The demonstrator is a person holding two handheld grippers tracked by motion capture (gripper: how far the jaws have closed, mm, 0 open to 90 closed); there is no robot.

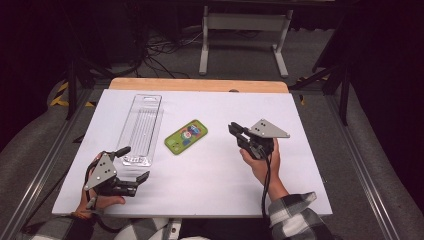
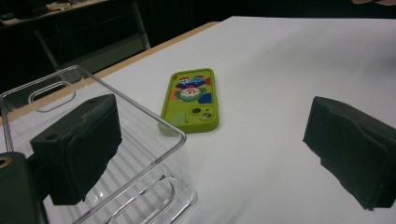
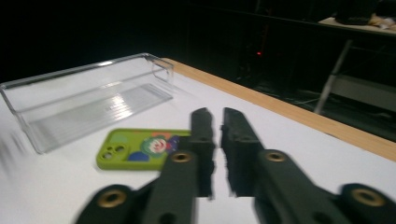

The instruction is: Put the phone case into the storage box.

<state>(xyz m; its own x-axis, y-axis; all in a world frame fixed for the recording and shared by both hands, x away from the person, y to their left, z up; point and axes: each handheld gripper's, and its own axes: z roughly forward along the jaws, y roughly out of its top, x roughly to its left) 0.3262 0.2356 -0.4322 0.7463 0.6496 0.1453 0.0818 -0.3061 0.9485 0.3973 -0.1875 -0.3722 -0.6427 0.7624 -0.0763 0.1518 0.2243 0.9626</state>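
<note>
A green phone case (image 1: 186, 137) is laid just right of a clear tray (image 1: 140, 128), flanked by the spread, empty left gripper (image 1: 131, 165) and the nearly closed, empty right gripper (image 1: 236, 130).

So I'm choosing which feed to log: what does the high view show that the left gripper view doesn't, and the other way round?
High view alone: both hands, the right gripper with jaws nearly together, the whole table and the floor cables beyond it. Left gripper view alone: the left gripper jaw pads close up, spread wide, one at the near end of the clear tray. Both share the tray, the green phone case and the white tabletop.
</note>
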